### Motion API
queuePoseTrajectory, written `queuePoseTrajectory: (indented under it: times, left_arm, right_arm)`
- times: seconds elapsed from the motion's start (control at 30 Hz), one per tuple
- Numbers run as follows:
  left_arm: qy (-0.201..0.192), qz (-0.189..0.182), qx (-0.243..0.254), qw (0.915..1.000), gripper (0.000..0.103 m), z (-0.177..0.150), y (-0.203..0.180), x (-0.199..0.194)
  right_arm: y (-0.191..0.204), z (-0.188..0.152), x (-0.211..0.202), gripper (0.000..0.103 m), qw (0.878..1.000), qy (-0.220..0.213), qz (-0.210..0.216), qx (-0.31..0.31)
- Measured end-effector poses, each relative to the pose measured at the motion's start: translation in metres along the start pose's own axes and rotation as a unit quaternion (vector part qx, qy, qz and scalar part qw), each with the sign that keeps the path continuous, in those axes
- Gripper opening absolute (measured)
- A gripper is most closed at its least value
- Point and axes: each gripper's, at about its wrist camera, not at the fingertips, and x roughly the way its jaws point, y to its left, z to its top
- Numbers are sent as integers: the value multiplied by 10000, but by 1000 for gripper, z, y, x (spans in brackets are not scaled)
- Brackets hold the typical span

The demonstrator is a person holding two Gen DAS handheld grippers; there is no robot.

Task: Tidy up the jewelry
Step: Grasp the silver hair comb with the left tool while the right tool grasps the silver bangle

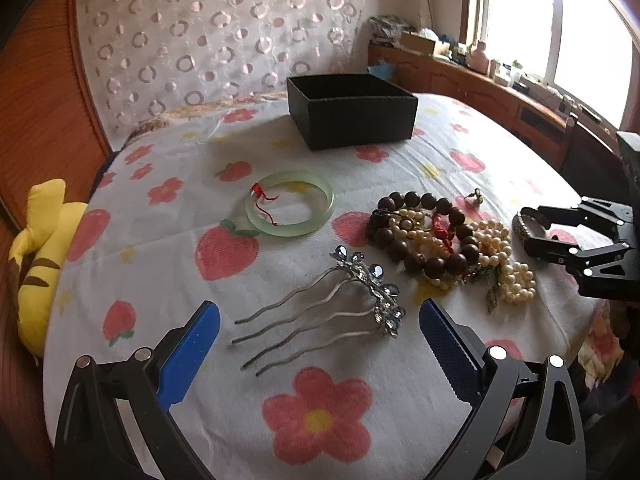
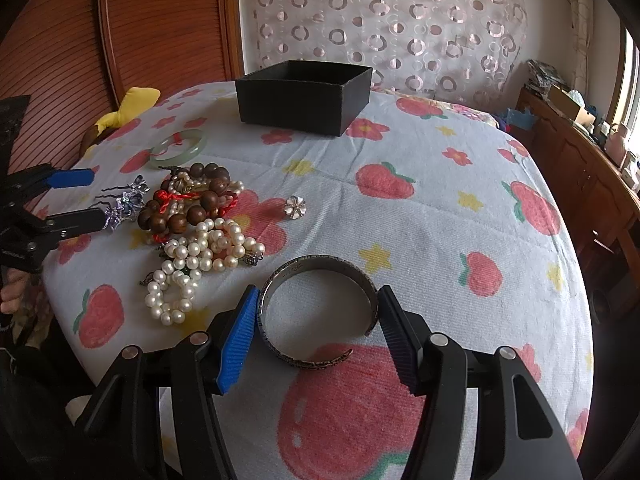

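Observation:
A silver cuff bangle (image 2: 320, 263) lies on the flowered bedspread (image 2: 440, 216), and my right gripper (image 2: 319, 290) is shut on it, one pad against each side. My left gripper (image 1: 320, 308) stands open, a finger on either side of a jewelled hair comb (image 1: 372, 280) without touching it. Between the two grippers lies a tangle of brown wooden beads (image 1: 436, 266) and pearl strands (image 1: 516, 280). A green jade bangle (image 1: 289, 231) with a red thread lies further back. The open black box (image 1: 352, 112) stands at the far side. A small flower-shaped piece (image 2: 295, 205) lies alone.
A yellow plush toy (image 1: 40, 240) rests at the bed's left edge against the wooden headboard (image 1: 40, 100). A low wooden cabinet (image 1: 480, 88) with clutter runs under the window on the right. A patterned curtain hangs behind the box.

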Motion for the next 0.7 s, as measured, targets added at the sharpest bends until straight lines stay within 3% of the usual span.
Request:
queuePoseTrajectory:
  times: [0.23, 0.33, 0.5, 0.6, 0.7]
  left_arm:
    - [197, -196, 246, 9993, 97, 7, -1, 13]
    - [287, -273, 463, 9981, 86, 7, -6, 16]
    - [407, -451, 646, 9961, 79, 0, -5, 12]
    - [417, -531, 626, 9958, 67, -2, -3, 8]
    - [399, -586, 697, 9950, 49, -3, -5, 4]
  right_arm:
    - [0, -1, -1, 63, 10000, -17, 44, -32]
    - [0, -1, -1, 63, 10000, -16, 48, -35]
    - [0, -1, -1, 63, 10000, -26, 70, -52]
    - [0, -1, -1, 63, 10000, -26, 66, -44]
    - [0, -1, -1, 63, 10000, -21, 68, -46]
